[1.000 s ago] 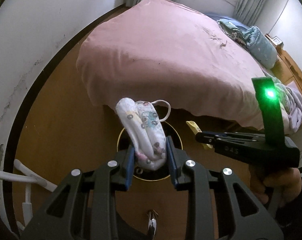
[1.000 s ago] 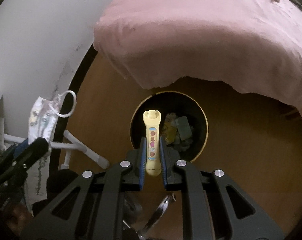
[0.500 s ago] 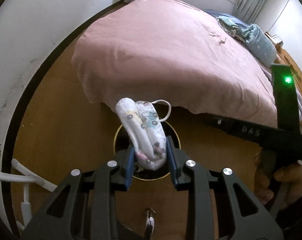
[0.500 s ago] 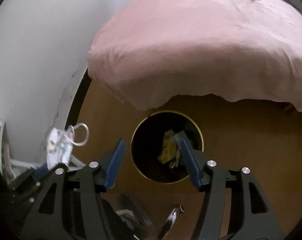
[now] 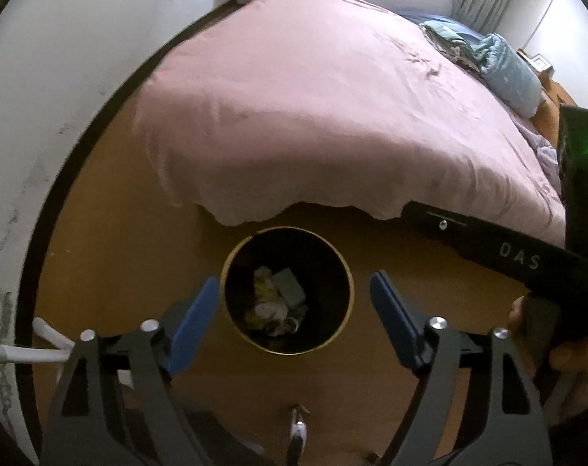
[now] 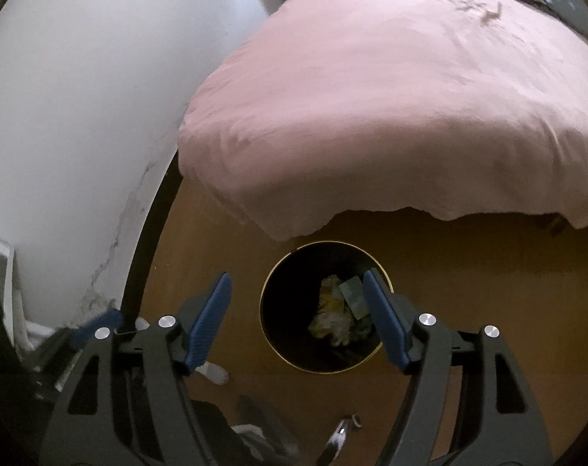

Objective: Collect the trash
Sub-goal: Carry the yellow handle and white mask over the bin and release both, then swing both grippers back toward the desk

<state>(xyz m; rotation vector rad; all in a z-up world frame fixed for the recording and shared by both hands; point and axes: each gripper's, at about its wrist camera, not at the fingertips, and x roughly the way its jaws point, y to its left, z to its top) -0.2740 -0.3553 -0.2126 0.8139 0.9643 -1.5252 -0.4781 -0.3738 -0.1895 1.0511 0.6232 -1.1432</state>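
**A:** so where's the trash sitting right now?

**B:** all down in the black bin point(image 5: 344, 283) with the gold rim. It stands on the wooden floor point(image 5: 111, 240), just off the foot edge of the bed, with the pink bedspread point(image 5: 332, 116) hanging close over its far side. Inside there's a crumpled pile of trash point(image 5: 276, 299): yellowish scraps, a greenish flat piece, some white wadding.

**A:** and the tongs?

**B:** both spread wide with nothing in them. The left gripper point(image 5: 294, 306) hangs right above the bin mouth, blue pads point(image 5: 194, 312) either side of it. The right gripper point(image 6: 297, 316) is over the bin's left half. In the left view you can see the right tool's black body and the hand point(image 5: 566, 357) holding it.
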